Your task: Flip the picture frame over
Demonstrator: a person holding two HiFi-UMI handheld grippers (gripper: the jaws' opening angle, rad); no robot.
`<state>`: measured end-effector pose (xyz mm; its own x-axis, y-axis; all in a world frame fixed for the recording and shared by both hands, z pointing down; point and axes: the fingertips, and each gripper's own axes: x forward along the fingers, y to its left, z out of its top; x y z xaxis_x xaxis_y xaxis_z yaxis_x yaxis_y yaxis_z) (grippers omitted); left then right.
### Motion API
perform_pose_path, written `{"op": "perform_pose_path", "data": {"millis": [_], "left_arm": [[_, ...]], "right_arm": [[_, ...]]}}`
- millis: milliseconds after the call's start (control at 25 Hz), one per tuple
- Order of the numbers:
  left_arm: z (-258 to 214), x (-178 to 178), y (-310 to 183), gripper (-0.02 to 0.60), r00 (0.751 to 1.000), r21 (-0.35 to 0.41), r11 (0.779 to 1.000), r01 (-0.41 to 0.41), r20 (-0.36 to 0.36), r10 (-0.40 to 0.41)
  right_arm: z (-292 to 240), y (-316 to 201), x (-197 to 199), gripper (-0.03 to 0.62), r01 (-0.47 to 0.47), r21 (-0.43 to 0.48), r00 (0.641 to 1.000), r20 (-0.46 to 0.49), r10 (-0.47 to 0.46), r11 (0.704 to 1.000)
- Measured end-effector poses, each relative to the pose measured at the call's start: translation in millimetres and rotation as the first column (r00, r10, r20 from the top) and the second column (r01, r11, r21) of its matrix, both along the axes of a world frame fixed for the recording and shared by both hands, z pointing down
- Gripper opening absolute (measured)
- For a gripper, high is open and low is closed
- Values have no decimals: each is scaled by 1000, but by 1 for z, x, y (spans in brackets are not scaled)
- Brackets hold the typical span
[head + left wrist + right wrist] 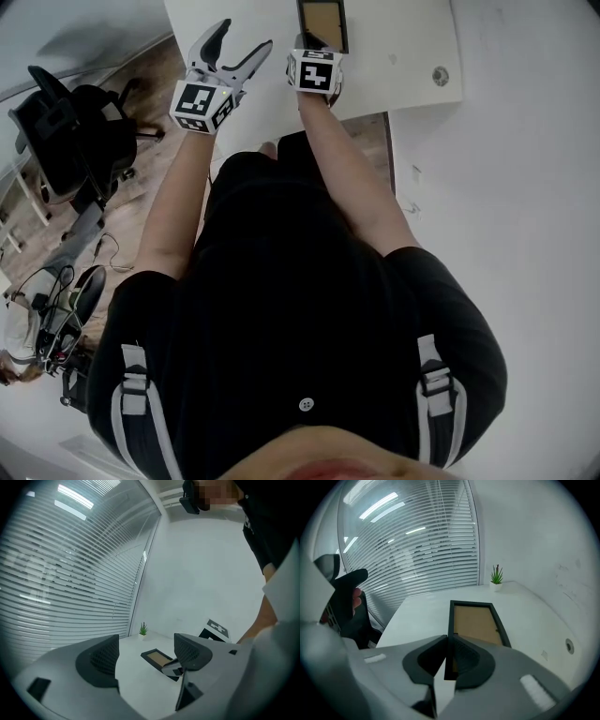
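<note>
Head view is cropping the picture frame (pixel 323 21) at the top edge, so I am only seeing its near end there. Starting at the left, the left tongs (pixel 244 36) are hanging open above the white table (pixel 403 56) with nothing between them. In the left gripper view their dark, dimpled pads (pixel 105 659) are standing well apart, and the right-hand one is covering part of the frame's near end.

Just to the right, the right tongs (pixel 446 644) are clamping shut on the frame's thin black rim, on its left long side close to the nearest corner. That corner is disappearing behind the grey jaws. The frame is a slim rectangle, a black rim around a matte brown, cardboard-like panel that is facing up. Its long axis is running straight away from me toward the small potted plant (pixel 497 576) at the table's far edge. Whether the near end is resting on the smooth tabletop or raised, I cannot tell.

Further right, a round silvery grommet (pixel 569 645) is sitting in the table, well apart from the frame.
</note>
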<state>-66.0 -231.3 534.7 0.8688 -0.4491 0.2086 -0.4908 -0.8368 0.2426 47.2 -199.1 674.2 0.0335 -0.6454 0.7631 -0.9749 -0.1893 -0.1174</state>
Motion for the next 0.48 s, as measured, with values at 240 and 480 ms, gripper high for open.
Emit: {"op": "perform_pose_path", "data": {"millis": [240,480], "left_arm": [[-13,-10,14,371,999,18,999,32,-1,-32],[-27,-14,16,371,995,35,994,102,-6,-102]], "right_arm": [[-17,6,-6,49,40,19,999,21,-40,999],[-33,-2,-1,49,87,52,993,72,-90,995]]}}
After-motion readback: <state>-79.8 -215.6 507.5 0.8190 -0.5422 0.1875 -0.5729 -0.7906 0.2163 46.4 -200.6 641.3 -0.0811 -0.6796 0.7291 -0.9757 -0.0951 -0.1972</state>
